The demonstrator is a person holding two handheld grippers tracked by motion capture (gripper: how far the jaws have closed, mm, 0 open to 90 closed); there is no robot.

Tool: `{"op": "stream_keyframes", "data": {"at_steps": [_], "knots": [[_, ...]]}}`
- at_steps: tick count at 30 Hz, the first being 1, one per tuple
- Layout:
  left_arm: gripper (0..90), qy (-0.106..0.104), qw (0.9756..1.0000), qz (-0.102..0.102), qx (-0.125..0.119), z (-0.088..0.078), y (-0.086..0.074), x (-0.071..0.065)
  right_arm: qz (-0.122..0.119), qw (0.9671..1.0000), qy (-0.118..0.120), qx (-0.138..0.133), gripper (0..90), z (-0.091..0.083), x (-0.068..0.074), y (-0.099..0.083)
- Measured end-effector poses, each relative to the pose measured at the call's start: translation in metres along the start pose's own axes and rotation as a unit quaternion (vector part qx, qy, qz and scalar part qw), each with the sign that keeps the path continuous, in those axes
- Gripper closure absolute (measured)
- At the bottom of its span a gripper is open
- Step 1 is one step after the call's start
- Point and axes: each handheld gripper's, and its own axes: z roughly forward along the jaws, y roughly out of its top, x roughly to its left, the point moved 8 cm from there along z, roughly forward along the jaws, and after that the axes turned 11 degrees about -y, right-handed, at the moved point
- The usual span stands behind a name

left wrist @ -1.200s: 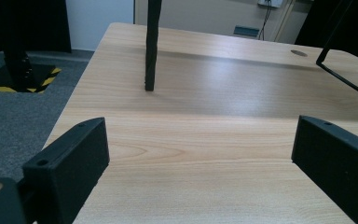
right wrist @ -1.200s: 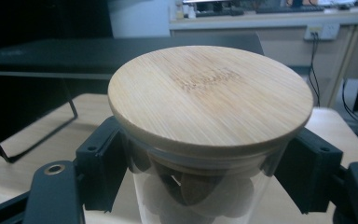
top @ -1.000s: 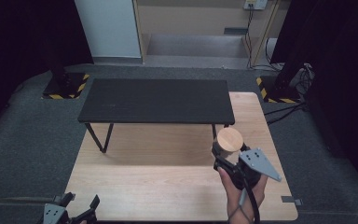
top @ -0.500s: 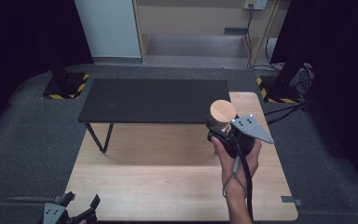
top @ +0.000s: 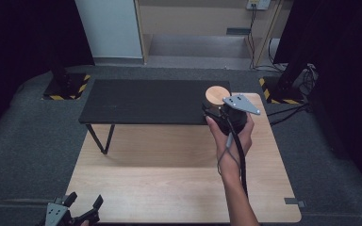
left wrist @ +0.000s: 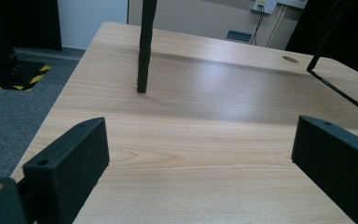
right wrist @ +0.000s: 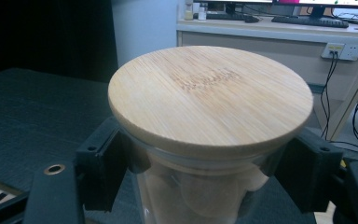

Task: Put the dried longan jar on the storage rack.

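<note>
A glass jar with a round bamboo lid (top: pixel 217 95) (right wrist: pixel 209 95) is held upright in my right gripper (top: pixel 218 114) (right wrist: pixel 205 182), whose jaws are shut on the glass just under the lid. The jar hangs over the right end of the black shelf (top: pixel 146 101), above its near edge. Pale pieces show dimly inside the glass. My left gripper (top: pixel 78 213) (left wrist: pixel 200 158) sits at the wooden table's near left edge, jaws wide open with only bare wood between them.
The black shelf stands on thin black legs (left wrist: pixel 145 46) over the back of the wooden table (top: pixel 169 174). Beyond the table are grey carpet, black stands with yellow-striped bases (top: pixel 63 89), cables and a wall socket (right wrist: pixel 343 50).
My right gripper has carried the jar away from me, from the table's right middle up to the right end of the black shelf. The left gripper has stayed put.
</note>
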Motion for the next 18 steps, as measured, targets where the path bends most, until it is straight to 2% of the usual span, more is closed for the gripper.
{"op": "stream_keyframes", "data": {"at_steps": [10,18], "knots": [[2.7,0.004,1.0000,-0.005,-0.003,-0.002,0.000,0.007,-0.011,0.9997,-0.005,0.023,25.8,0.022,0.003,0.006],[2.7,0.003,1.0000,-0.007,-0.003,-0.002,0.000,0.008,-0.011,0.9994,-0.007,0.032,25.7,0.032,0.003,0.008]]}}
